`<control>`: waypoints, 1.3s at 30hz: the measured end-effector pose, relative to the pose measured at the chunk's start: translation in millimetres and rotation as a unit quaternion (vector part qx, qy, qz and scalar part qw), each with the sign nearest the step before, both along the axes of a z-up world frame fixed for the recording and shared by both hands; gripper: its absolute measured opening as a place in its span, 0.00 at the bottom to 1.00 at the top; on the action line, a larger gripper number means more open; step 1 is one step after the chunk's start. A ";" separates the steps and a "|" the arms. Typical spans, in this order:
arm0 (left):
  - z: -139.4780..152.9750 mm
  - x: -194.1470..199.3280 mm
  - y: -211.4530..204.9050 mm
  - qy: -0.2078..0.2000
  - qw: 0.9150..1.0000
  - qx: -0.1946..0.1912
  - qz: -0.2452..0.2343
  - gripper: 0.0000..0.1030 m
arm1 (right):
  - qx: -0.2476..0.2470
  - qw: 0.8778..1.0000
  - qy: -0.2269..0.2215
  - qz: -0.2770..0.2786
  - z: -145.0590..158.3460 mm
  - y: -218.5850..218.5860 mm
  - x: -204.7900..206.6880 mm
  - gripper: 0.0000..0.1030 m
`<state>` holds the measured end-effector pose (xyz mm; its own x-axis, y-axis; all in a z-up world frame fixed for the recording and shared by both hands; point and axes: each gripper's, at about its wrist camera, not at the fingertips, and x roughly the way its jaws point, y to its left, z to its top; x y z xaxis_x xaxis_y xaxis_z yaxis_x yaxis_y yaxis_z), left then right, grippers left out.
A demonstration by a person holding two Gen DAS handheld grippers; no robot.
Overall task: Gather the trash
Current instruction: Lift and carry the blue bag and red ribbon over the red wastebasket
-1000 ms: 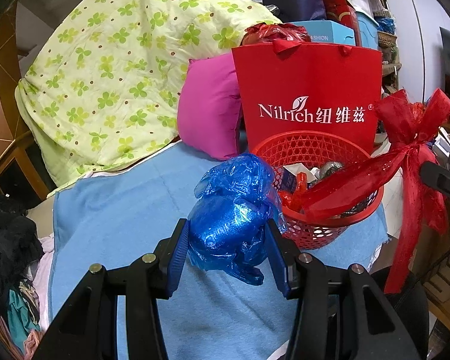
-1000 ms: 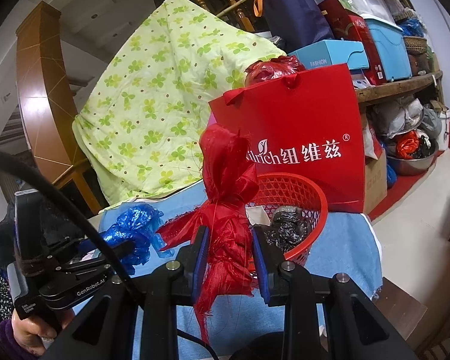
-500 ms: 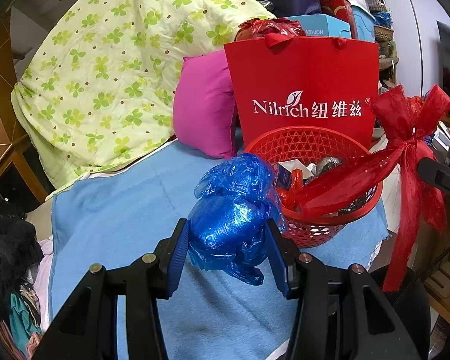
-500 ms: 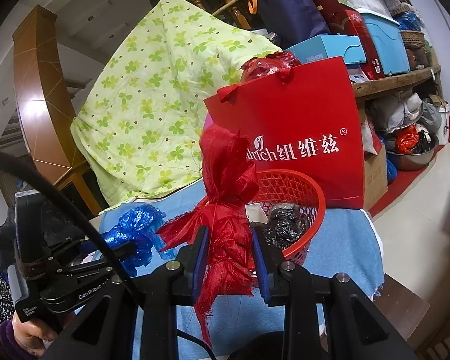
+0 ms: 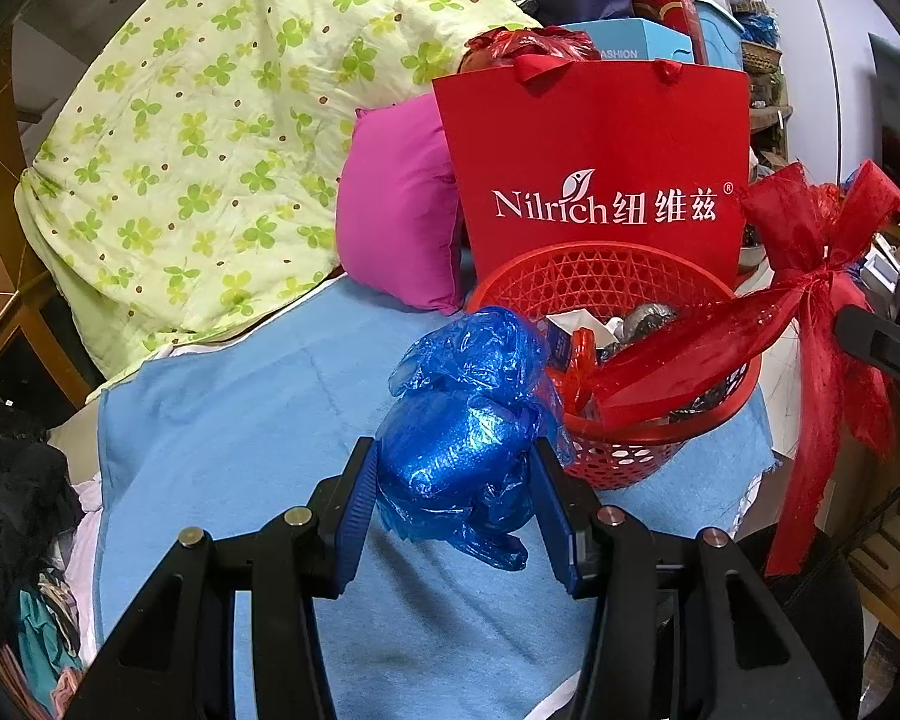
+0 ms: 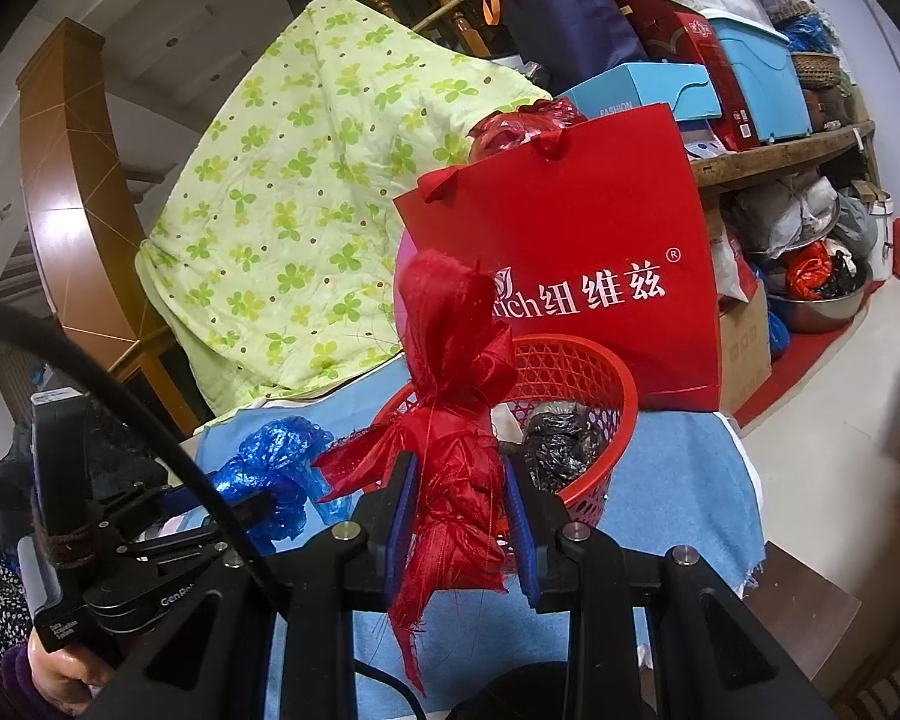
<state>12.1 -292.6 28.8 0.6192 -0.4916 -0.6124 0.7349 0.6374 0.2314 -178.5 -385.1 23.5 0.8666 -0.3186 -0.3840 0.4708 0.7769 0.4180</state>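
Observation:
My left gripper (image 5: 459,489) is shut on a crumpled blue plastic bag (image 5: 468,420), held just left of a red mesh basket (image 5: 630,456) that holds several pieces of trash. My right gripper (image 6: 459,510) is shut on a red ribbon bow (image 6: 456,438), held in front of the basket (image 6: 600,372). The bow also shows in the left wrist view (image 5: 810,252), with one tail lying over the basket rim. The blue bag and left gripper show at the left of the right wrist view (image 6: 276,474).
The basket stands on a blue cloth (image 5: 240,420). Behind it are a red Nilrich paper bag (image 5: 600,168), a pink pillow (image 5: 396,210) and a green clover quilt (image 5: 210,150). Shelves with boxes (image 6: 750,72) are at the right; the floor (image 6: 840,372) lies beyond.
Both grippers have edged slightly toward the basket, each still holding its item. The basket and red bag look a little nearer and lower in both views.

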 end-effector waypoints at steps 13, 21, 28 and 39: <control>-3.6 -0.1 -2.1 0.001 1.000 0.004 0.000 0.50 | 0.002 1.000 0.000 0.001 -1.5 -0.4 -0.1 0.30; -6.7 -0.7 -4.1 0.005 1.000 0.007 -0.001 0.50 | 0.003 1.000 -0.001 0.002 -3.2 1.3 0.7 0.30; -8.4 -0.7 -5.2 0.006 1.000 0.010 -0.002 0.50 | 0.004 1.000 -0.001 0.003 -3.0 1.7 0.7 0.30; -7.2 -1.1 -9.2 0.007 1.000 0.012 -0.007 0.50 | 0.010 1.000 -0.009 0.005 -2.6 1.8 7.8 0.30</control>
<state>11.0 -301.8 21.6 0.6035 -0.4853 -0.6327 0.7467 0.6222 0.2350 -170.7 -383.2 20.9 0.8764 -0.3028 -0.3745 0.4556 0.7733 0.4409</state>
